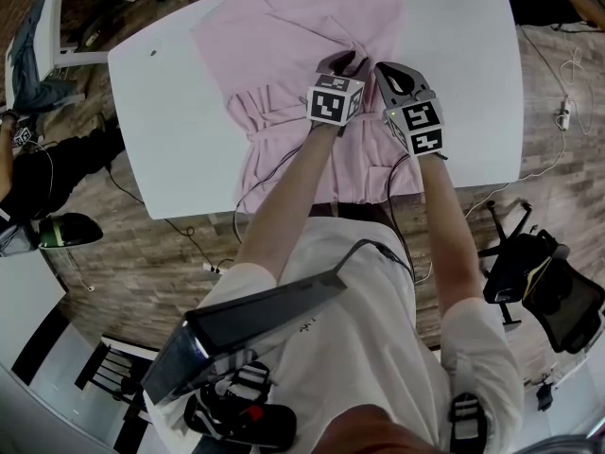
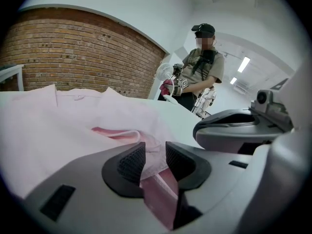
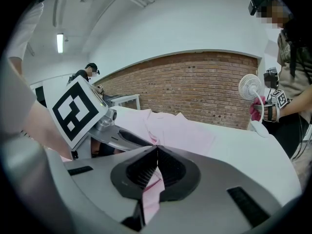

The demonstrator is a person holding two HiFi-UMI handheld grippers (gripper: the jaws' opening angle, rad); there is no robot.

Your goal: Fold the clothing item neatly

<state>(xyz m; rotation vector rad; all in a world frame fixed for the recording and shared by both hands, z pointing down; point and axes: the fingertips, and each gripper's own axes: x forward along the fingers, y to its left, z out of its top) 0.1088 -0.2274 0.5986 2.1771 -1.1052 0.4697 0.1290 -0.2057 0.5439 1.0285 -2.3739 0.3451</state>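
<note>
A pink shirt (image 1: 302,36) lies spread on the white table (image 1: 170,112), collar at the far end and hem over the near edge. Both grippers sit side by side at its middle, where the cloth is bunched. My left gripper (image 1: 338,62) stands open; in the left gripper view (image 2: 155,161) a fold of the shirt (image 2: 58,135) lies loose in the gap between its ribbed pads (image 2: 132,162). My right gripper (image 1: 383,69) is shut on the shirt; in the right gripper view (image 3: 157,165) a pink strip (image 3: 152,191) hangs pinched below its jaws.
A white chair (image 1: 57,17) with dark clothes stands beyond the table's left corner. A black office chair (image 1: 539,272) is at the right, with cables on the wooden floor. A person (image 2: 200,72) stands past the table's far end beside a small white fan (image 3: 251,87).
</note>
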